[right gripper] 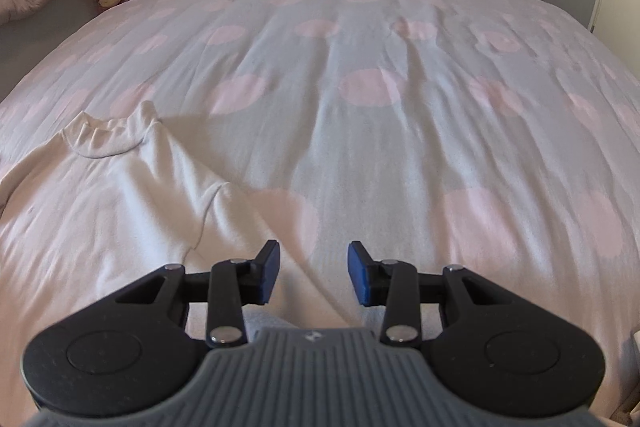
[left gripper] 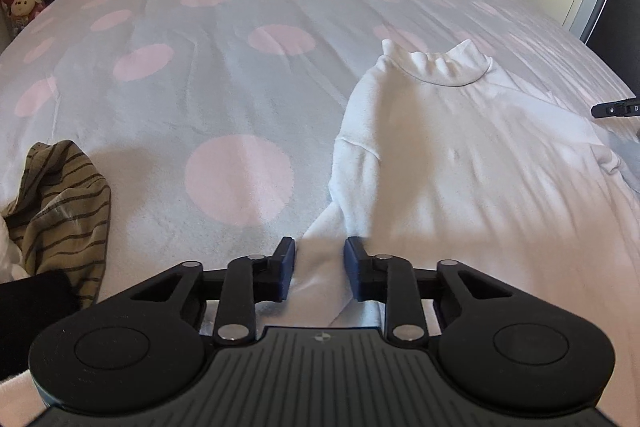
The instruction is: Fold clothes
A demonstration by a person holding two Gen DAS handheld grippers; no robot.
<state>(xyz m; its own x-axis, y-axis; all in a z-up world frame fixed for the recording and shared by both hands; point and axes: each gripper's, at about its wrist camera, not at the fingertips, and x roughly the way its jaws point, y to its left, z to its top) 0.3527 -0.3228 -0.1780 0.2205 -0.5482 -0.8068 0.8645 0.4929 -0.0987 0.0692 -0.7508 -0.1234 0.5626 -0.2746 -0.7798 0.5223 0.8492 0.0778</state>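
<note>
While the white sweater (left gripper: 460,155) lies spread face up on the dotted bedspread (left gripper: 224,75), collar toward the far edge, the work stands at the sleeve-folding step.

Left gripper (left gripper: 319,269): at the lower centre of the left wrist view, jaws narrow, with the left sleeve (left gripper: 320,267) running between the blue pads. The pads appear to bear on the cloth from both sides, so this reads as a grip on the sleeve.

Right gripper (right gripper: 314,273): at the lower centre of the right wrist view, jaws part-way apart. The right sleeve (right gripper: 288,267) passes under and between the pads, but a clear gap shows on the right-hand side; nothing is clamped.

Next move, as judged: close the right gripper on its sleeve, then carry both sleeves inward across the chest, keeping the body flat.

Containers: none is in view. A striped brown garment (left gripper: 60,203) lies loose on the bedspread at the lower left of the left wrist view, well apart from the sweater.
</note>
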